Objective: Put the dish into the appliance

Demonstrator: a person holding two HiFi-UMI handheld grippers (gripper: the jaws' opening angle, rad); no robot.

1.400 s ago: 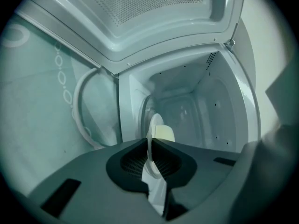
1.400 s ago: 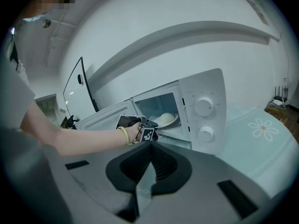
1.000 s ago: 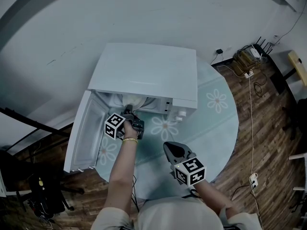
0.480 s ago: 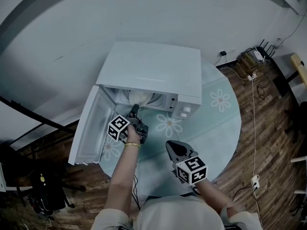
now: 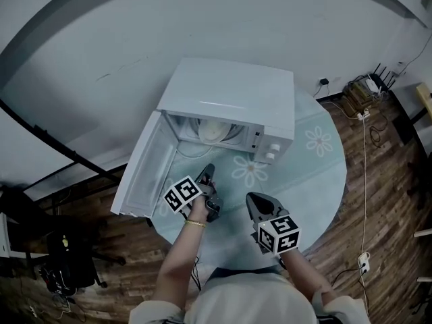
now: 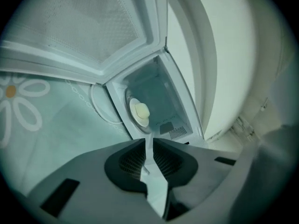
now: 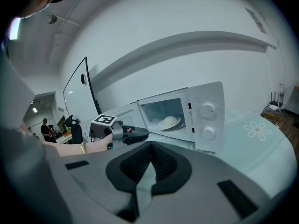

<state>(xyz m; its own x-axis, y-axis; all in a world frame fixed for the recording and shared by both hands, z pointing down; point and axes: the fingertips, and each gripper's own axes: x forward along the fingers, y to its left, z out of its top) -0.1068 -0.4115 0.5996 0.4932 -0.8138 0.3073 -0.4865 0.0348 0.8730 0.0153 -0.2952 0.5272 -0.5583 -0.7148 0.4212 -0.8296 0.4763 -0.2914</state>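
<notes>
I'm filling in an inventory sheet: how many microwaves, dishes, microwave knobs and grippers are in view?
Microwave: 1
Dish: 1
Knobs: 2
Grippers, the left gripper and the right gripper: 2
Total: 6

Dim, bluish cast — fisheye-warped edges, dark vignette; light perhaps overhead.

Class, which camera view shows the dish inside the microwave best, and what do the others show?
The right gripper view: the dish shows whole, side-on, through the open front of the microwave. The left gripper view shows it small and tilted; the head view shows only part of it, under the appliance's top.
</notes>
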